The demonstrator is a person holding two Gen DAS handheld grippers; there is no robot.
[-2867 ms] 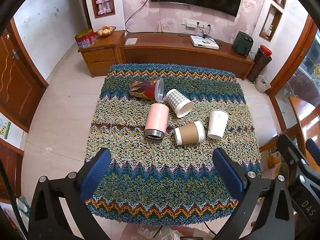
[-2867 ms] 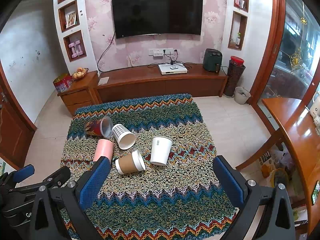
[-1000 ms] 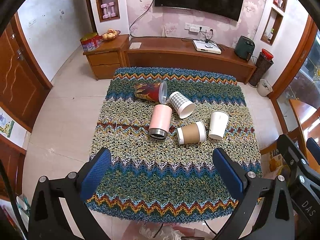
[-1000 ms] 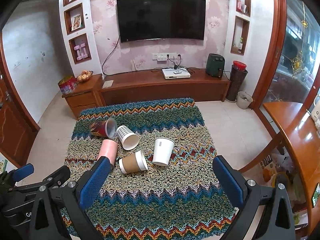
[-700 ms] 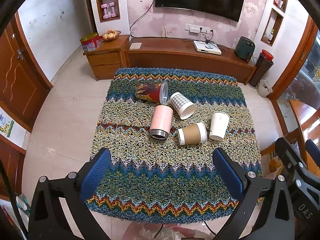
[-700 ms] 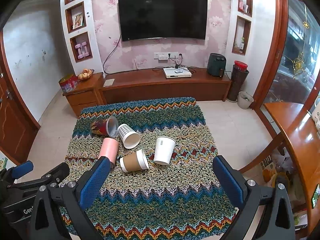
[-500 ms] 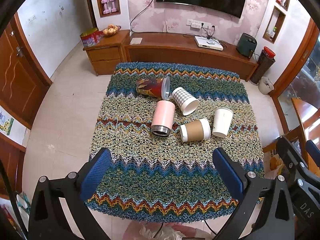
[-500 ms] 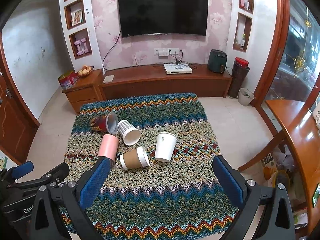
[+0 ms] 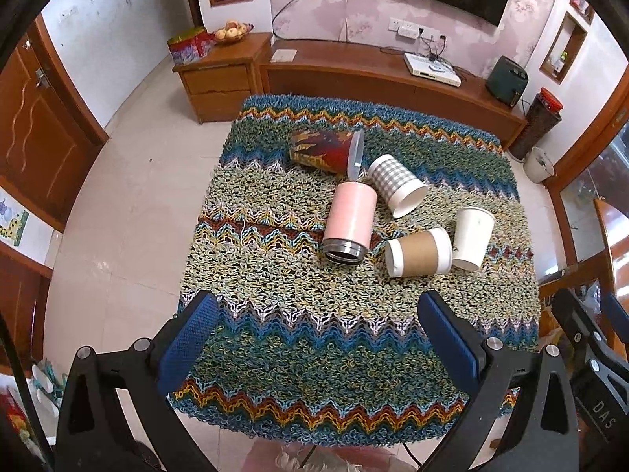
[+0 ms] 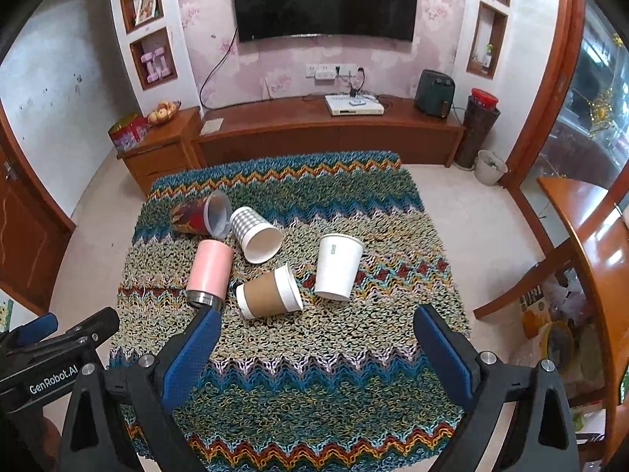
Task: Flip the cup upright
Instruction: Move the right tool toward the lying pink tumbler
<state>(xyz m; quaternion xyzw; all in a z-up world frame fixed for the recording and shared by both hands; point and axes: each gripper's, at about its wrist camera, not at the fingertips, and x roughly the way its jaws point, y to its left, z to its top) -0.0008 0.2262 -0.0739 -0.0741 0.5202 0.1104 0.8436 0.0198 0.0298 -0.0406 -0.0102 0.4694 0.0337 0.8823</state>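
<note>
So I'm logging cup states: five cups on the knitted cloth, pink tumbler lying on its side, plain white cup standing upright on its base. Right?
Not quite: the plain white cup stands upside down, rim on the knitted cloth, as the right wrist view shows. Five cups and the pink tumbler on its side are correct.

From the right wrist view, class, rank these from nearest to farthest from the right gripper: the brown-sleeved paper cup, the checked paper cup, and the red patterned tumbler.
1. Brown-sleeved paper cup: on its side, just ahead of the right gripper, left of centre.
2. Checked paper cup: on its side, farther back.
3. Red patterned tumbler: on its side, farthest, back left.
</note>
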